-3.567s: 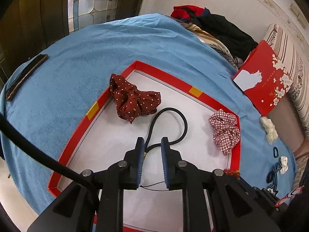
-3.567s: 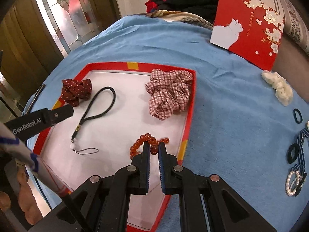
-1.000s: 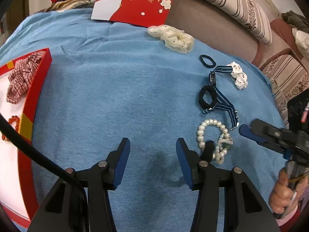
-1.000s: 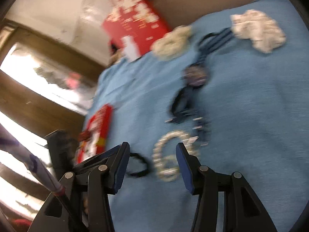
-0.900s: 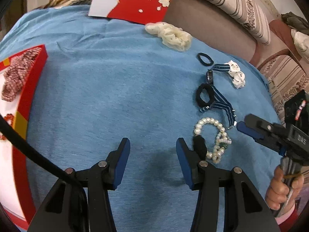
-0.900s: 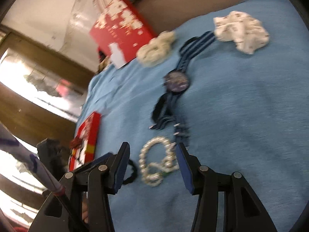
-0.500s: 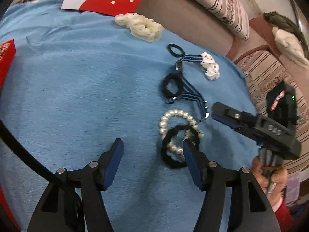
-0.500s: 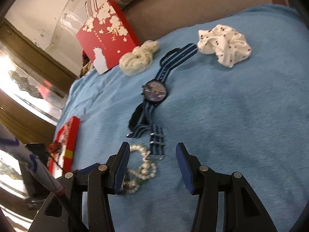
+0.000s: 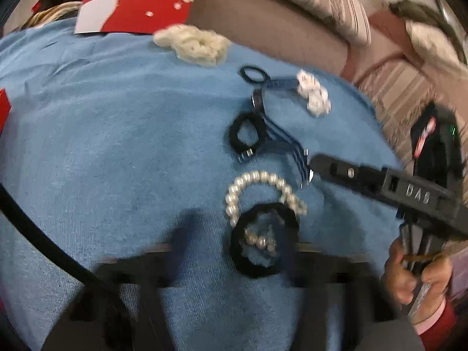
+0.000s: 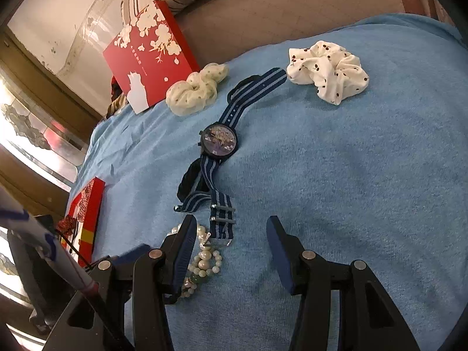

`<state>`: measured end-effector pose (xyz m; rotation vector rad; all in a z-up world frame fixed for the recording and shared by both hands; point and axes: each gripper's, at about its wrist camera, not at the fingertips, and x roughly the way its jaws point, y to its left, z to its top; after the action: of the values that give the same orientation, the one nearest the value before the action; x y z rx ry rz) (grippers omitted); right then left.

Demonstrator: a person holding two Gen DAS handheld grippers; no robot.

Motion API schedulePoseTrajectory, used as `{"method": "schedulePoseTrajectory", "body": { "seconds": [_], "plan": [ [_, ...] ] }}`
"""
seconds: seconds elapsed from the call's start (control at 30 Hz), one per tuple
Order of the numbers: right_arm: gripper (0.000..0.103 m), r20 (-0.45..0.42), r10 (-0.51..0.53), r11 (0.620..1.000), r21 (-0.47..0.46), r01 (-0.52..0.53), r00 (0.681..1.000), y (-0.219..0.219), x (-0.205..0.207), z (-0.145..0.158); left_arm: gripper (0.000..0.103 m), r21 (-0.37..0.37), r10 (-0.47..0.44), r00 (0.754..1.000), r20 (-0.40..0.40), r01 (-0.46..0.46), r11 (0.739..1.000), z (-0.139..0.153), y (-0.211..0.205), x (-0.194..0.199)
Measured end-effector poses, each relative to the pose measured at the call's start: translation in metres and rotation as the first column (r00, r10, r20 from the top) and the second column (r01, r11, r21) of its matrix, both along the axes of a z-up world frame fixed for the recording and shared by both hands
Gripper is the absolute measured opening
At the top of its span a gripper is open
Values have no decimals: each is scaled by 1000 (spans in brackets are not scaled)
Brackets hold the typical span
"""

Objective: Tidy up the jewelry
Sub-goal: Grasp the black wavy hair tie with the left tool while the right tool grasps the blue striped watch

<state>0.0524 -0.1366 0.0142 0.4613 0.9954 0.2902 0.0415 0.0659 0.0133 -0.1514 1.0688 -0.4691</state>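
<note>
A pearl bracelet lies on the blue cloth, and a thick black hair tie lies on top of its near part. My left gripper is blurred by motion, open, with its jaws on either side of the hair tie. My right gripper is open and empty just above the cloth; its left finger is beside the pearls and the striped strap end of a blue watch. The right gripper also shows in the left wrist view at the right.
A cream scrunchie, a white dotted scrunchie, a thin black hair tie and another black tie lie further back. A red flowered box leans on the sofa. The red tray's edge is at the left.
My left gripper has moved forward and down over the black hair tie and pearls. My right gripper has come closer to the watch strap and pearls. Both stay open.
</note>
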Motion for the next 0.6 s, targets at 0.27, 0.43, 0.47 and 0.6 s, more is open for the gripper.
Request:
{"method": "schedulePoseTrajectory", "body": {
  "seconds": [0.27,0.43,0.47,0.6],
  "plan": [
    [54,33,6,998,-60,-4,999,6,0,6,9,-21,99,995,11,-99,995,19,33,-4],
    [54,63,25,994,-104,-19,998,18,4,12,9,-6,189,982,26,-188,982,28,69,-2],
    [54,71,29,992,-121,-21,997,22,6,14,9,1,198,980,28,-198,980,29,73,-1],
    [54,72,5,985,-173,7,997,32,26,13,9,-12,228,973,25,-227,974,33,88,1]
  ]
}}
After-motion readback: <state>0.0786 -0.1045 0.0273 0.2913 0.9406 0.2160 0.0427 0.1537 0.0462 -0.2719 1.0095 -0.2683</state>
